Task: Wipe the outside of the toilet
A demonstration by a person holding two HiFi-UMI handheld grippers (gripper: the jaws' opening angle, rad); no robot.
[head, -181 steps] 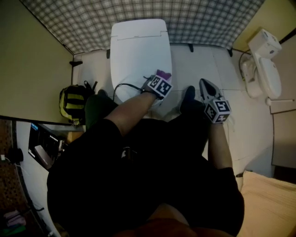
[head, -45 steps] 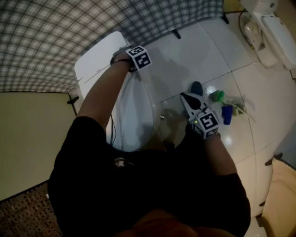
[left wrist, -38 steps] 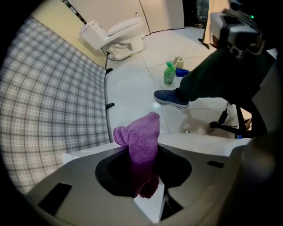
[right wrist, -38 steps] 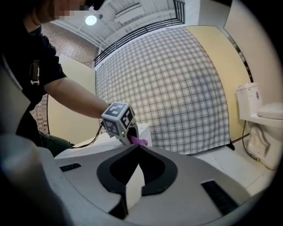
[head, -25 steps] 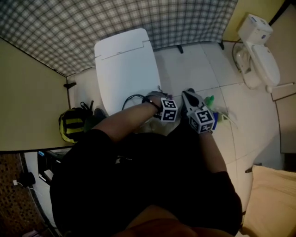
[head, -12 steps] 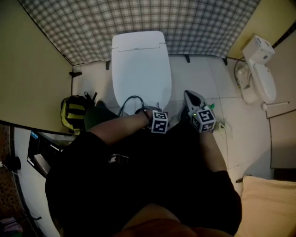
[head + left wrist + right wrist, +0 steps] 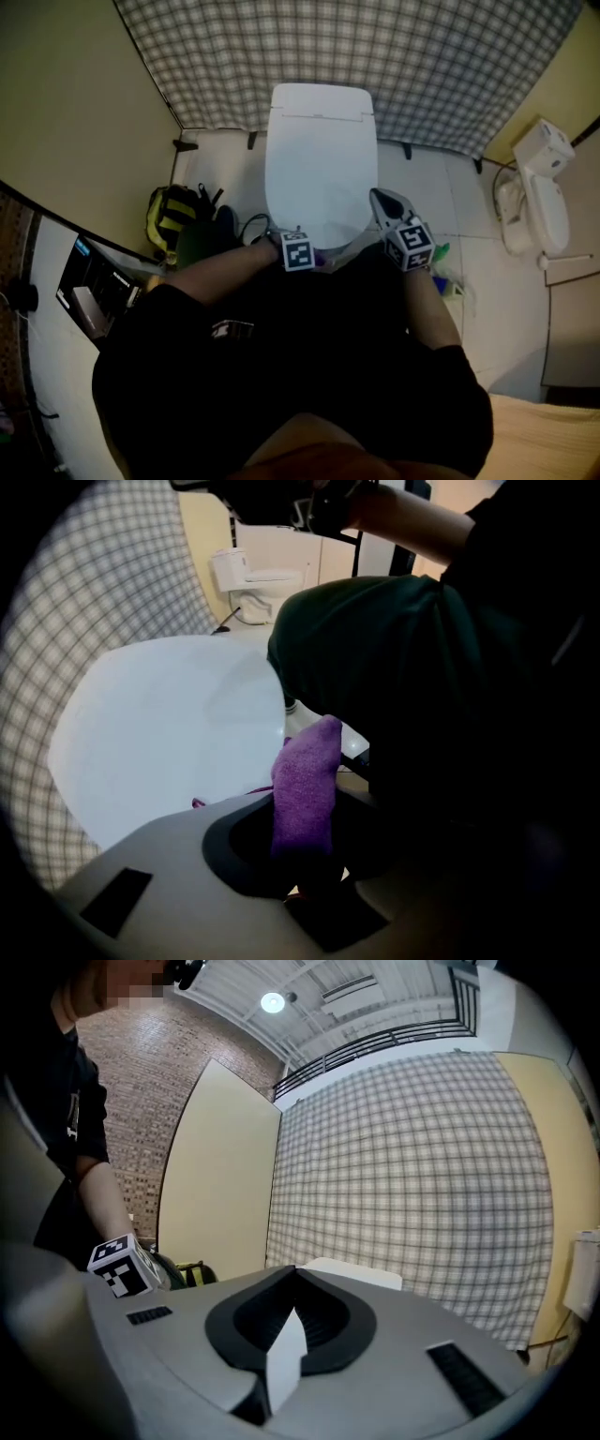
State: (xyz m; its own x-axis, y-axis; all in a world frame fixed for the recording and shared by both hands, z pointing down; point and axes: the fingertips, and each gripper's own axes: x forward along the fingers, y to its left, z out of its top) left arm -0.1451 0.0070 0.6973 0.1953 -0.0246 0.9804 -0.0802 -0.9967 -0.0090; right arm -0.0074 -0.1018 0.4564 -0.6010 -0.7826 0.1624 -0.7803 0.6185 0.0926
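The white toilet (image 7: 319, 159) stands with its lid down against the plaid wall. My left gripper (image 7: 307, 257) is at the toilet's front end, close to the person's body. It is shut on a purple cloth (image 7: 306, 785) that sticks up between the jaws, beside the white lid (image 7: 169, 733). In the head view only a sliver of the cloth (image 7: 324, 262) shows. My right gripper (image 7: 382, 201) hovers at the toilet's front right, pointing toward the wall, jaws together with nothing held. The right gripper view has the gripper (image 7: 286, 1335), the tank (image 7: 352, 1275) and the left gripper's marker cube (image 7: 122, 1266).
A yellow and black backpack (image 7: 173, 216) lies on the floor left of the toilet. A second white toilet (image 7: 539, 187) stands at the right. Small green and blue items (image 7: 441, 267) lie on the tiles by my right arm. Yellow partitions flank the plaid wall (image 7: 356, 47).
My left gripper with the cloth has come from the tank end along the toilet to its front end. The right gripper stayed beside the toilet's right. The head view has swung around.
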